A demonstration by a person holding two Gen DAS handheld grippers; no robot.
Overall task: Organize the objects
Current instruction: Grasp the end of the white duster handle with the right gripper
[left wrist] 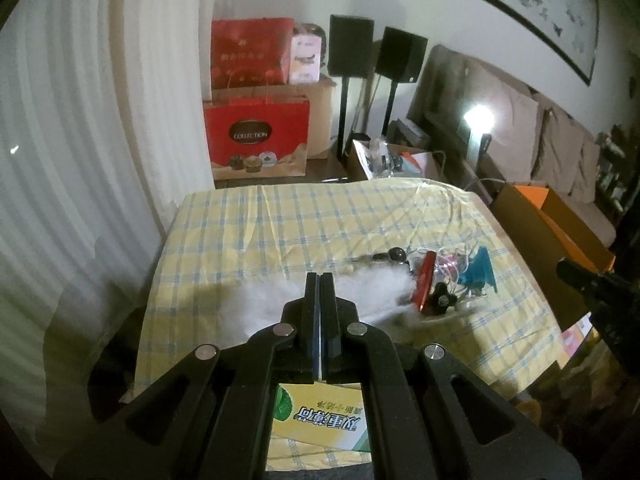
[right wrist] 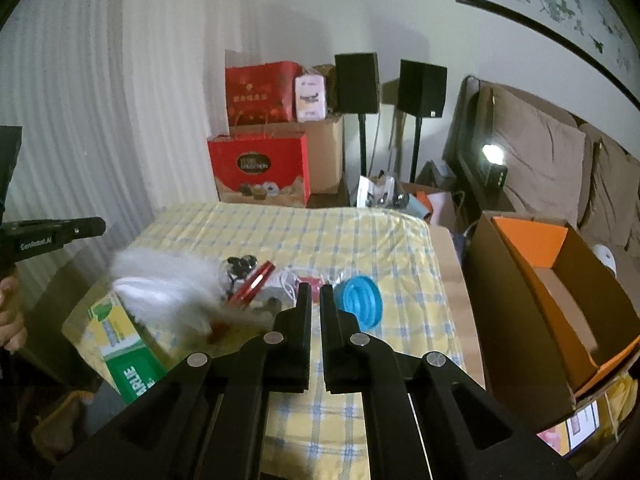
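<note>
Left gripper (left wrist: 320, 280) pressed fully together, nothing visible between the fingers, poised above the yellow checked tablecloth (left wrist: 248, 240). Just past its tips, a blurred white fluffy tuft (left wrist: 276, 300) over the cloth. Whether touching the tips, impossible to tell. Directly under the gripper body, a yellow-green box (left wrist: 316, 420) with printed characters, flat at the near table edge.

Right gripper (right wrist: 315, 290) closed too, a thin slit between the black fingers, empty, held over the near part of the table. In the right wrist view, same white tuft (right wrist: 168, 288) smeared at left, above the yellow-green box (right wrist: 120, 344).

Beyond the tips, a small heap at mid-table: red cylinder (right wrist: 254, 282) tilted, black knobbed pieces (right wrist: 240, 266) behind it, tangled white cable (right wrist: 290, 276) around something pink, blue round ribbed object (right wrist: 360, 300) at the right end of the heap. All close together, some touching.

Right of the table, an open cardboard box (right wrist: 540, 288) with orange flaps. Farther back, red gift bags (right wrist: 260, 168), two black speakers (right wrist: 356, 84) on stands, a brown sofa (right wrist: 560, 160). At far left of the right view, a hand (right wrist: 10, 316) gripping the other tool's handle.
</note>
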